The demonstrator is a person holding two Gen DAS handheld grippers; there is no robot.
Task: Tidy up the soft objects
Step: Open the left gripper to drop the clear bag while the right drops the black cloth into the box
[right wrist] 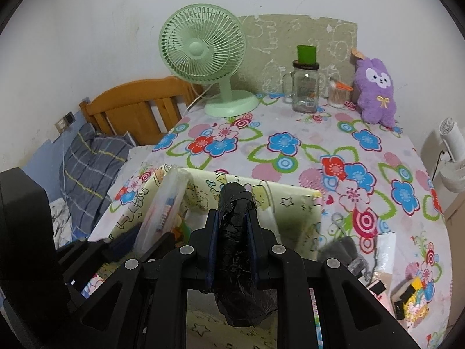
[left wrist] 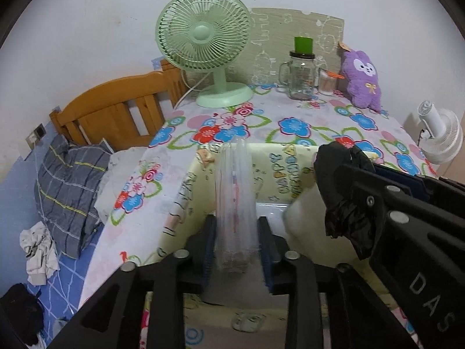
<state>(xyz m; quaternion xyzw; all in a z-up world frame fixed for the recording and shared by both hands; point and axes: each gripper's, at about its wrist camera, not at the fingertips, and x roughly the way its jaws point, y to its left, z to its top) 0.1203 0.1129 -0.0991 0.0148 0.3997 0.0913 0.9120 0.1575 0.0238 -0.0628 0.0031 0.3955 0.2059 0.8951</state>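
My left gripper is shut on a clear plastic bag roll and holds it upright over a pale yellow cartoon-print storage box. My right gripper is shut on a black plastic bag roll and holds it over the same box. In the left wrist view the right gripper and its black roll are at the right, above the box. In the right wrist view the clear roll stands at the left of the box. A purple plush toy leans on the wall at the back right.
The table has a floral cloth. A green desk fan, a glass jar with a green lid and a cotton-swab cup stand at the back. Grey fabric and small items lie to the box's right. A bed is left.
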